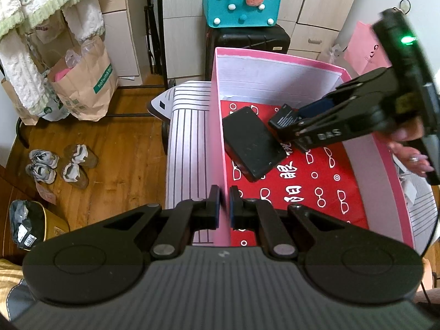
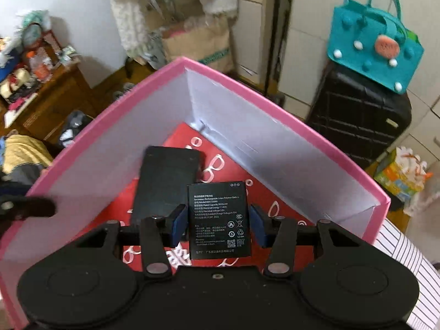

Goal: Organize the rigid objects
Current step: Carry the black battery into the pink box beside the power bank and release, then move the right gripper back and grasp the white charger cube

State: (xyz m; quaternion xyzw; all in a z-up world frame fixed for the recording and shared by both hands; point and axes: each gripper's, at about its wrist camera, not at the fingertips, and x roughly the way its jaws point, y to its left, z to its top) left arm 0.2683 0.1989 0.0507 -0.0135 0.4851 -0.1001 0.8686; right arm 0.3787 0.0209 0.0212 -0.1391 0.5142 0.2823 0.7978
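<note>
A pink box (image 1: 217,126) with a red, glasses-printed lining (image 1: 316,181) stands on a striped surface. A flat black slab (image 1: 251,143) lies inside it; it also shows in the right wrist view (image 2: 165,181). My right gripper (image 2: 218,224) is inside the box, its blue pads at both side edges of a black phone battery (image 2: 218,220), held above the lining. In the left wrist view the right gripper (image 1: 291,122) reaches in from the right with the battery (image 1: 283,118). My left gripper (image 1: 225,206) is shut on the box's left wall near the front.
A teal felt bag (image 1: 242,0) sits on a black suitcase (image 1: 247,40) behind the box. Paper bags (image 1: 85,82) and shoes (image 1: 57,165) are on the wooden floor at left. A cluttered wooden cabinet (image 2: 35,88) stands at far left.
</note>
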